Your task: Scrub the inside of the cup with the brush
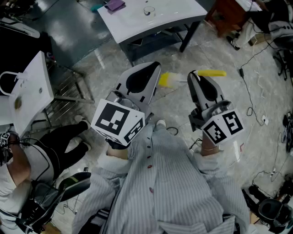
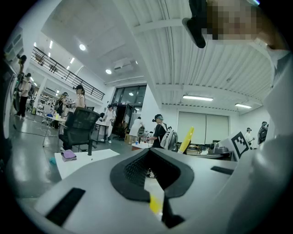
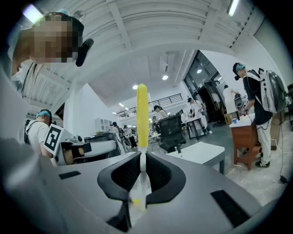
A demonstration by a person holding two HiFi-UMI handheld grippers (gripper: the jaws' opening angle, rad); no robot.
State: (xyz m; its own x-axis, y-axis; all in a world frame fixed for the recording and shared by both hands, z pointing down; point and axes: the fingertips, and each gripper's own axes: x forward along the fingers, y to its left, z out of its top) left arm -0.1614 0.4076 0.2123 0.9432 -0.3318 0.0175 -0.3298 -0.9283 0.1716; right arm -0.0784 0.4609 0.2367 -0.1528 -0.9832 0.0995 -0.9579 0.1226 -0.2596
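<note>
Marbled grey floor is spreading beneath a white desk [image 1: 169, 13], and on that desk what looks like the small clear cup [image 1: 149, 10] is standing near a purple cloth [image 1: 114, 5]. Well short of the desk, over the floor, the left tool [image 1: 154, 68] is hanging with its jaws pressed together on nothing that can be made out. Beside it and equally far from the desk, the right tool [image 1: 192, 74] is gripping the brush [image 1: 211, 72] by its thin pale neck, the yellow handle sticking out past the jaw tips.
</note>
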